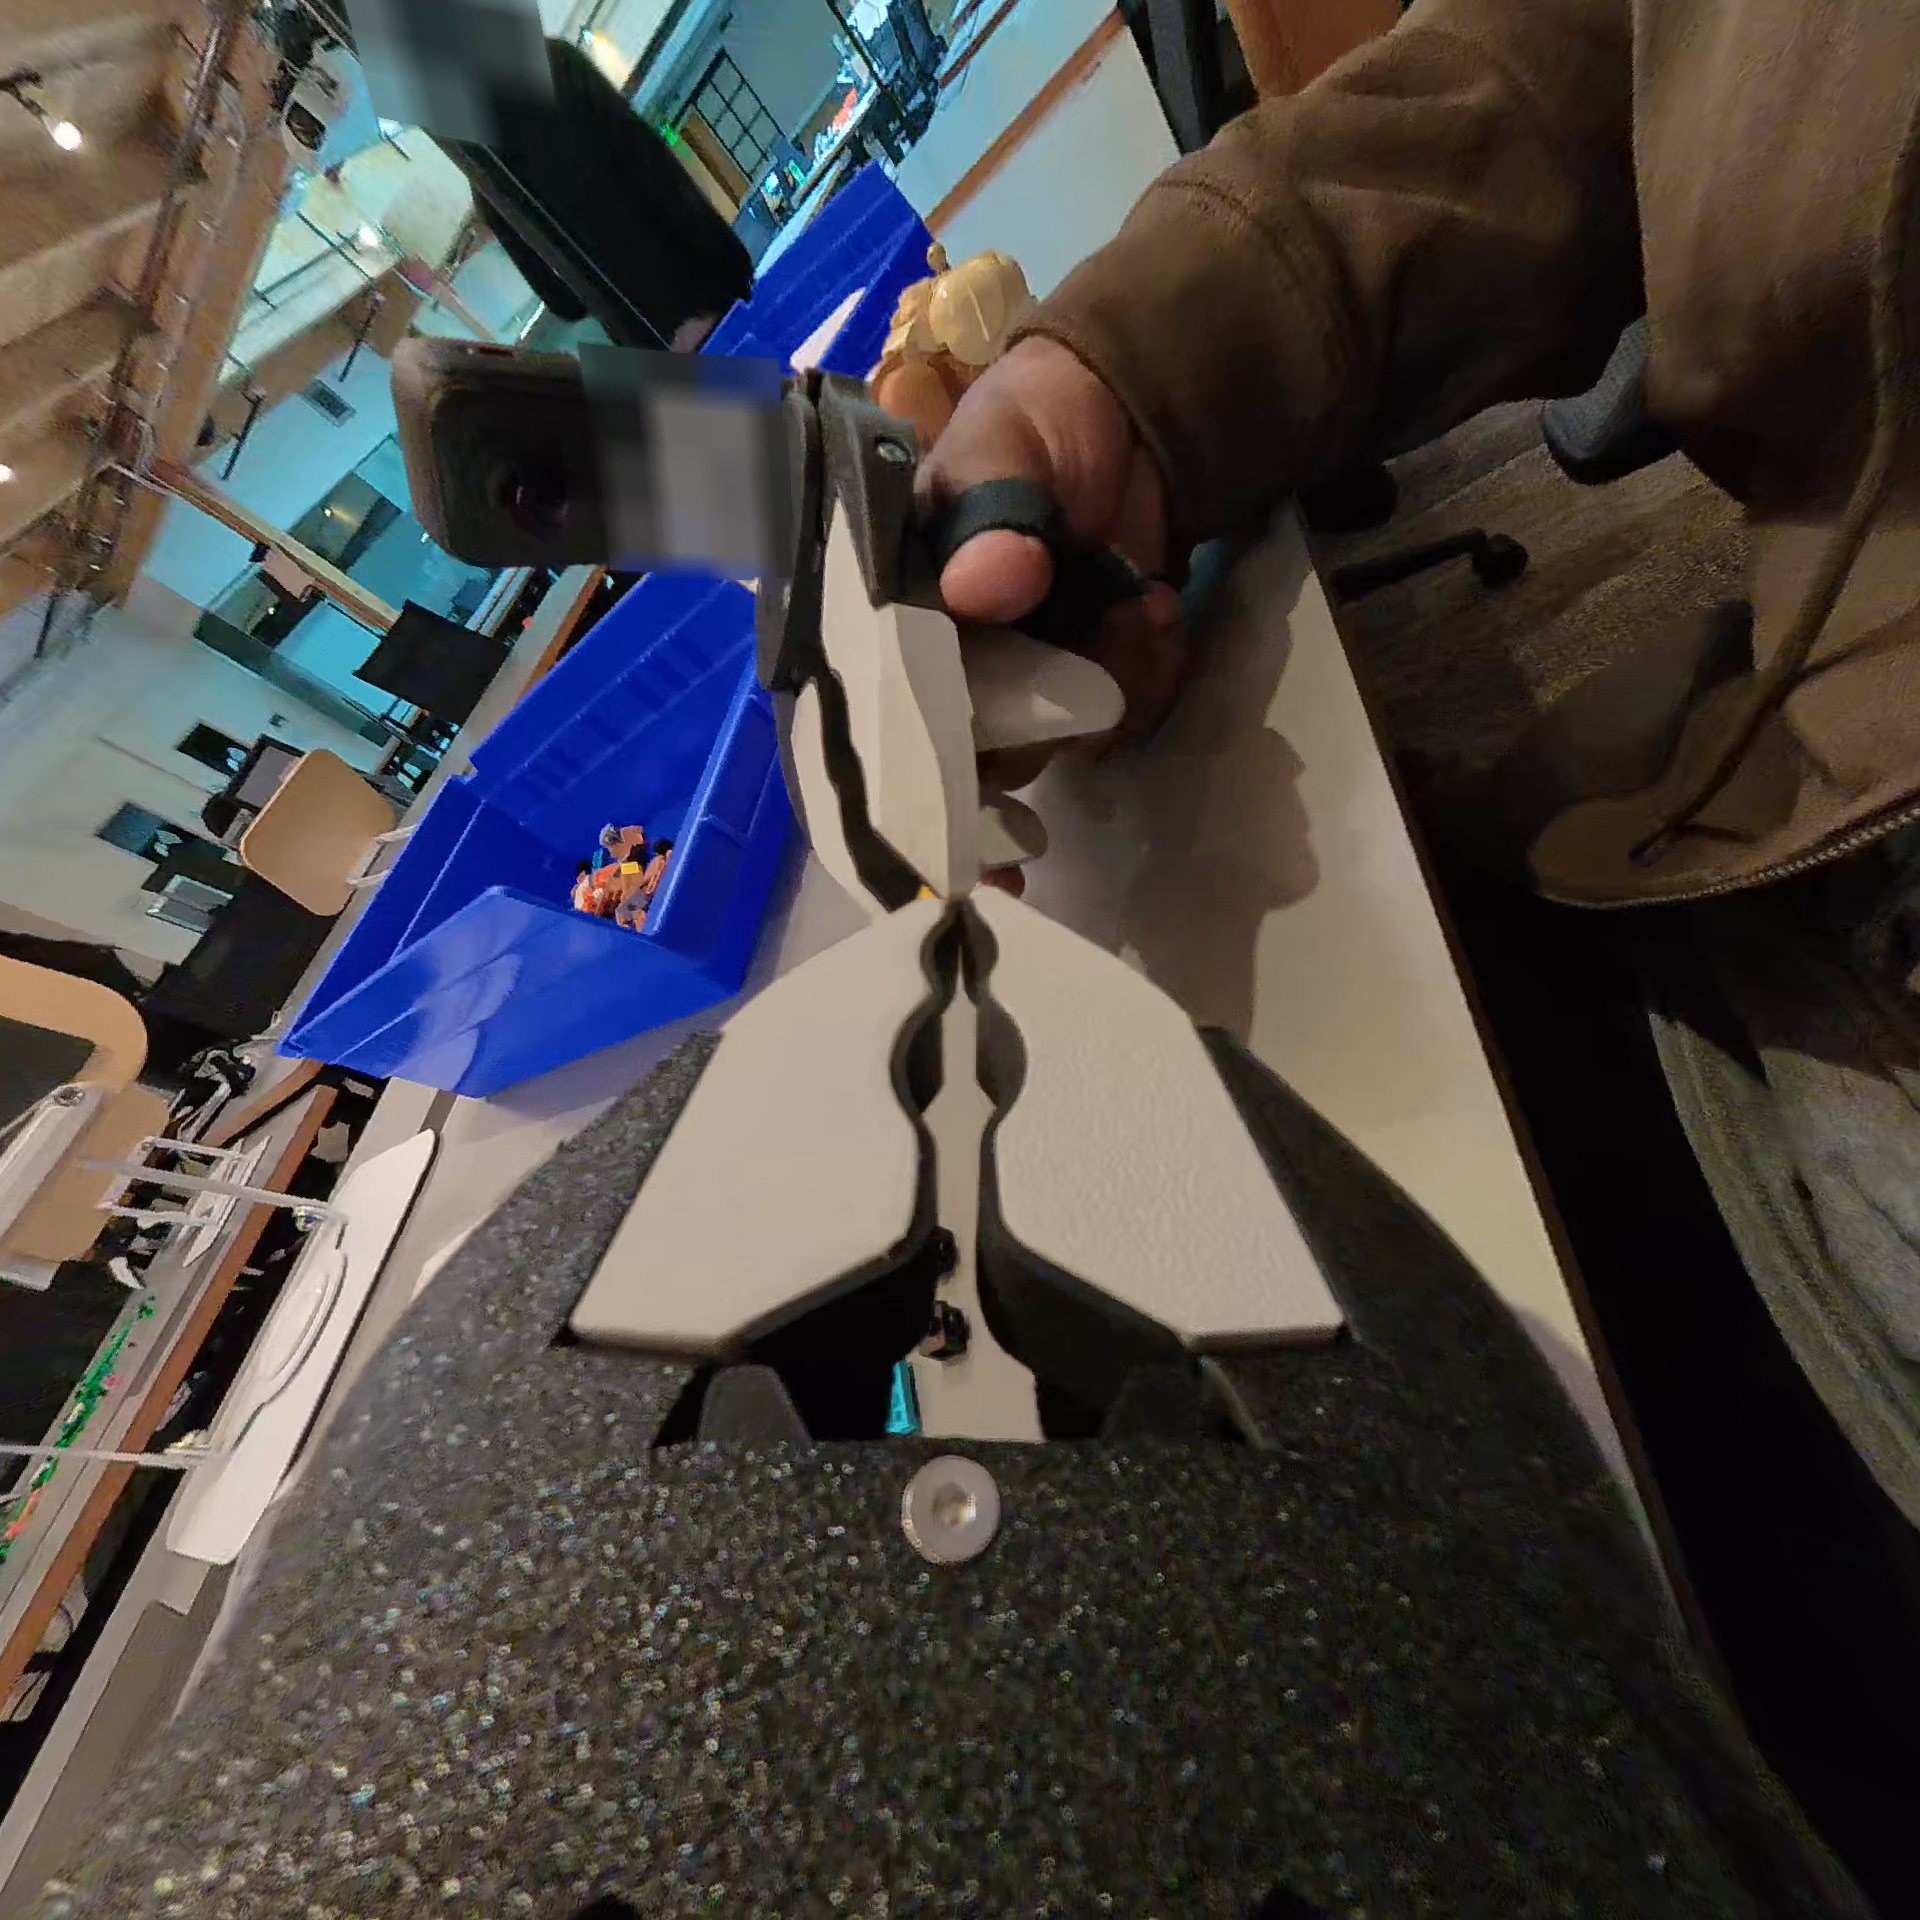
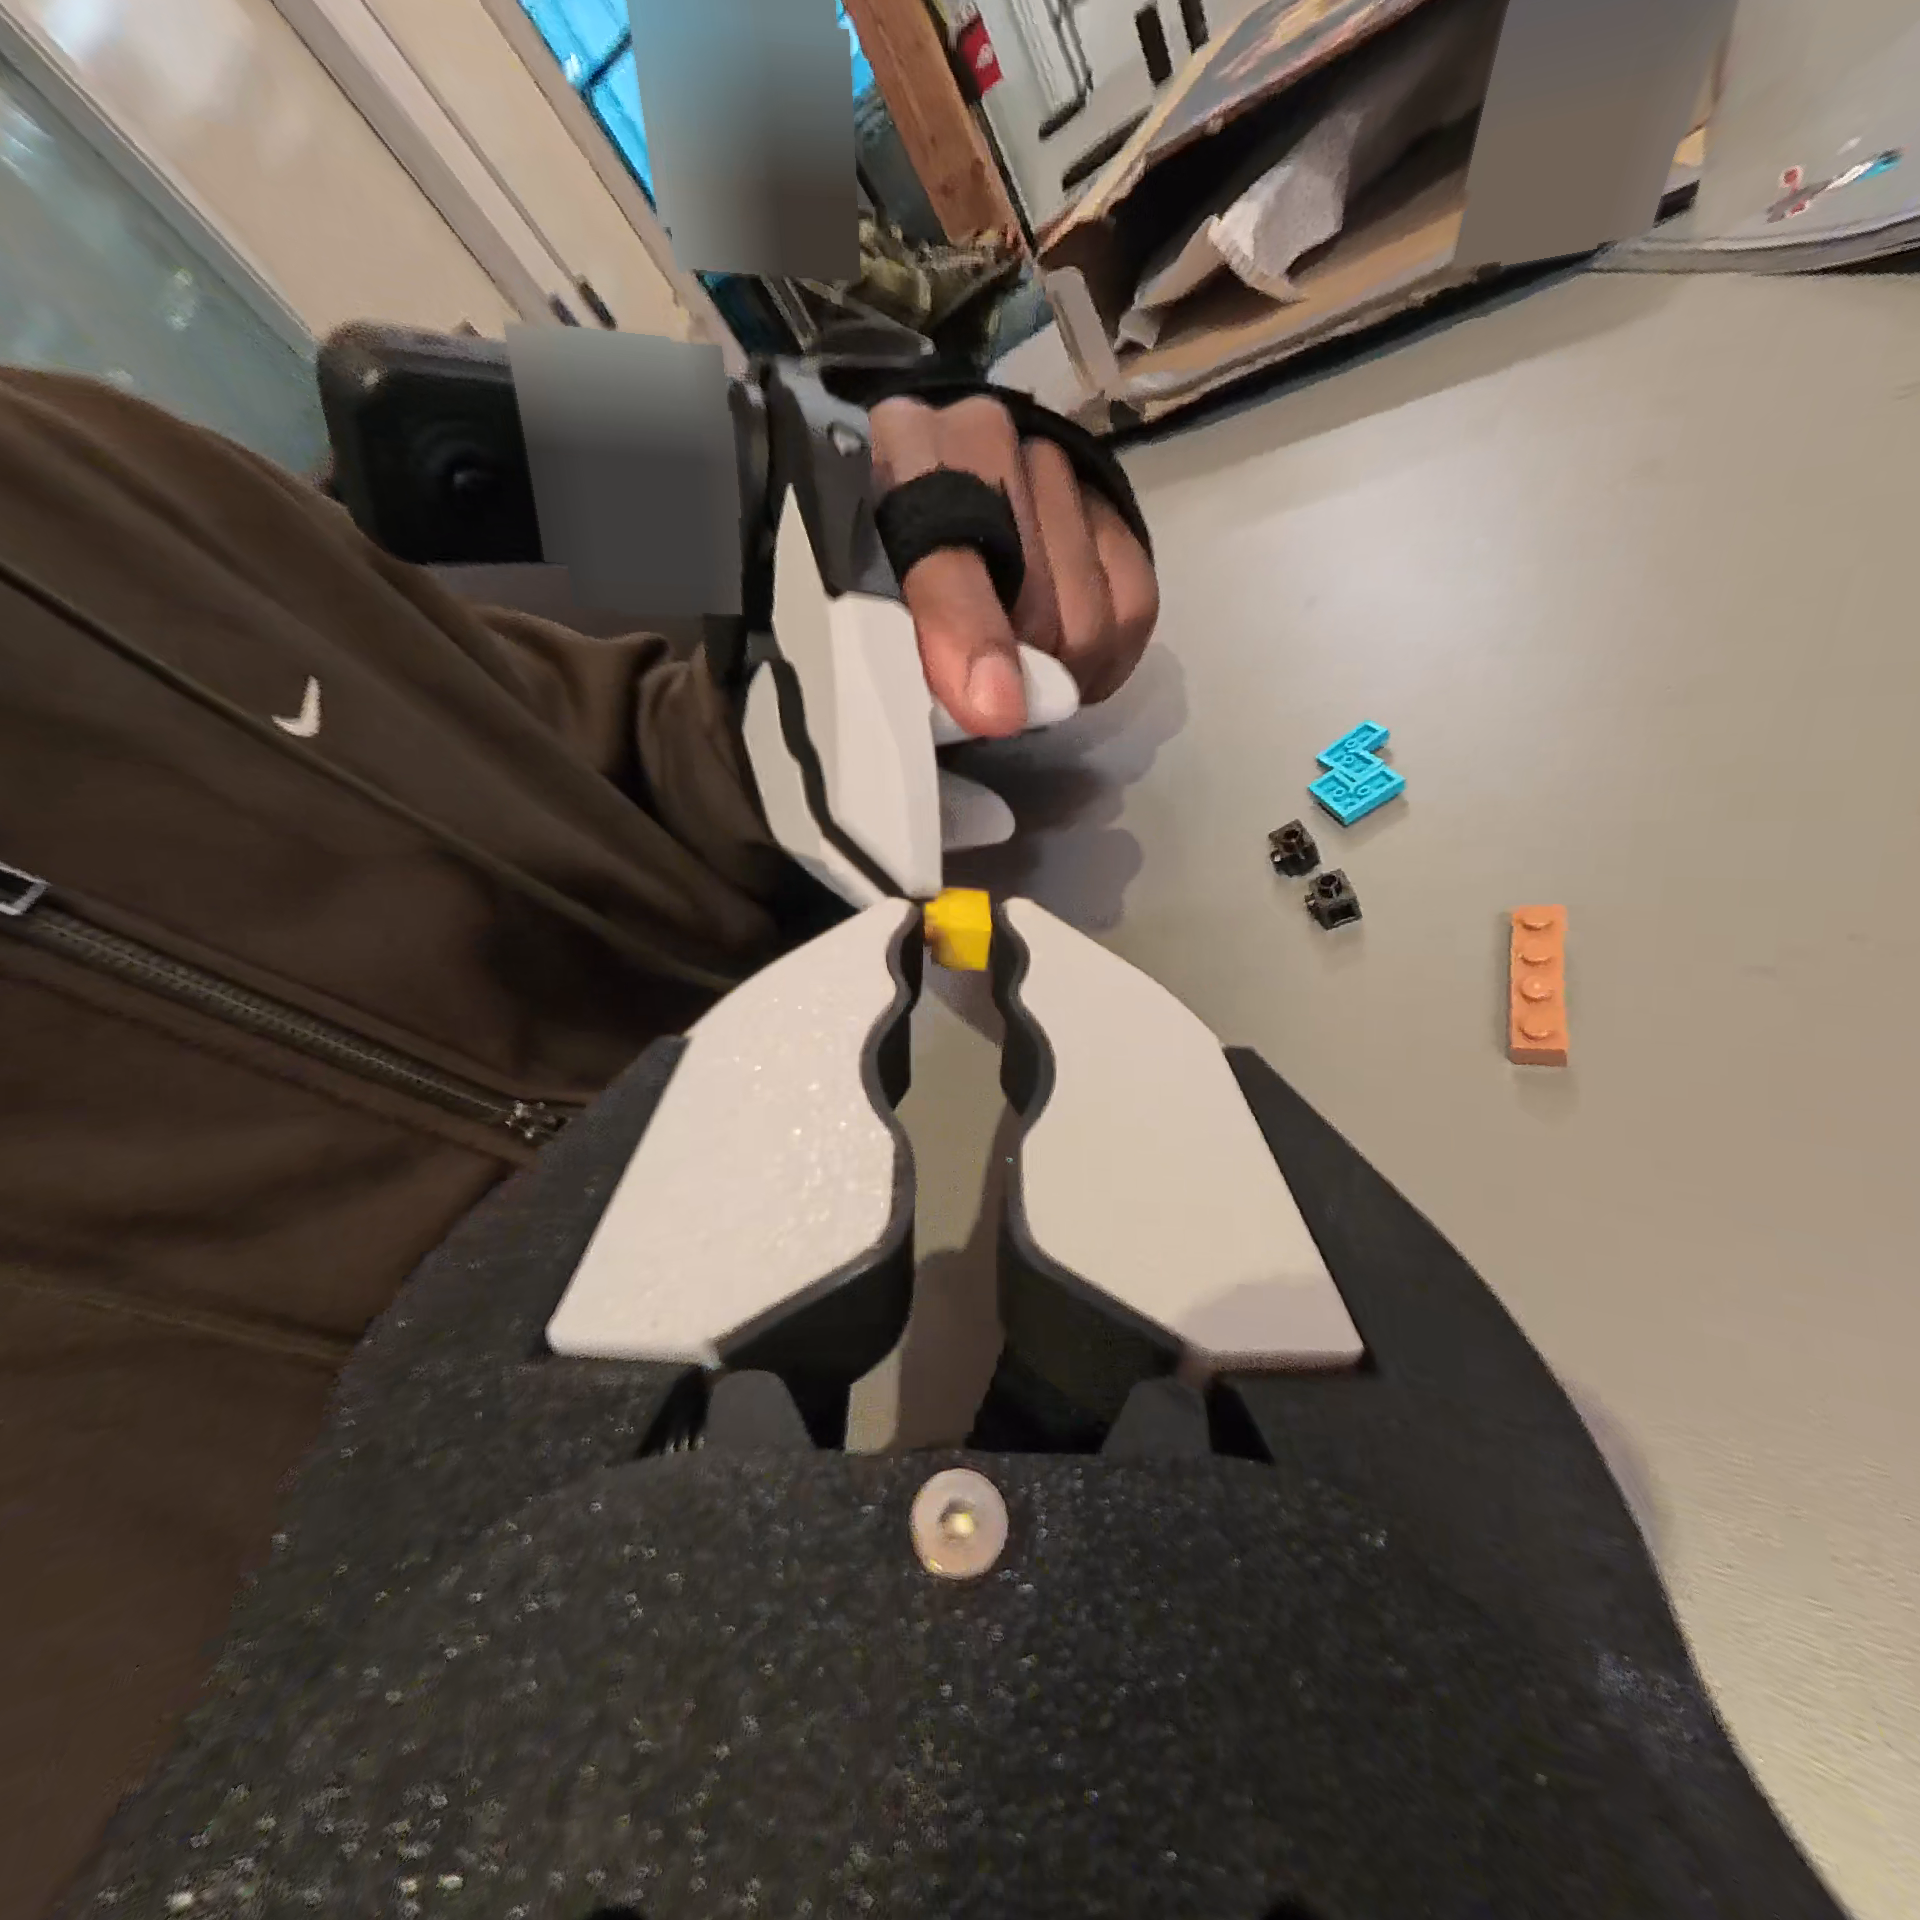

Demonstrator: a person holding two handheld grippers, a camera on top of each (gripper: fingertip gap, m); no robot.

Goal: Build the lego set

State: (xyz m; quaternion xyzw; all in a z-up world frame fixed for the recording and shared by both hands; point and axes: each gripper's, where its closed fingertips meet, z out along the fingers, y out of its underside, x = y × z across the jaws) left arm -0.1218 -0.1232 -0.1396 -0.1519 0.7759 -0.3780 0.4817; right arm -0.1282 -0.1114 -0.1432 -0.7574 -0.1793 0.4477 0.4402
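My right gripper (image 2: 958, 923) is shut on a small yellow brick (image 2: 958, 928) and holds it above the grey table (image 2: 1455, 623). My left gripper (image 1: 961, 920) is shut, its pads pressed together. In the right wrist view the left gripper (image 2: 906, 888) comes in from above, and its closed tips touch the yellow brick's upper left corner. In the left wrist view the right gripper (image 1: 940, 883) meets my left fingertips tip to tip, and only a sliver of the yellow brick (image 1: 912, 894) shows there.
Loose pieces lie on the table to the right: a teal piece (image 2: 1351, 774), two small black bricks (image 2: 1294, 844), and an orange plate (image 2: 1538, 982). A cardboard box (image 2: 1247, 208) stands behind. Blue bins (image 1: 499, 987) hold coloured pieces (image 1: 623, 868). The person's brown sleeve (image 1: 1351, 260) reaches in. Both grippers' tips are close together, under 4 cm apart. The orange plate (image 2: 1538, 982) lies around 10 centimetres away from my right fingertips.
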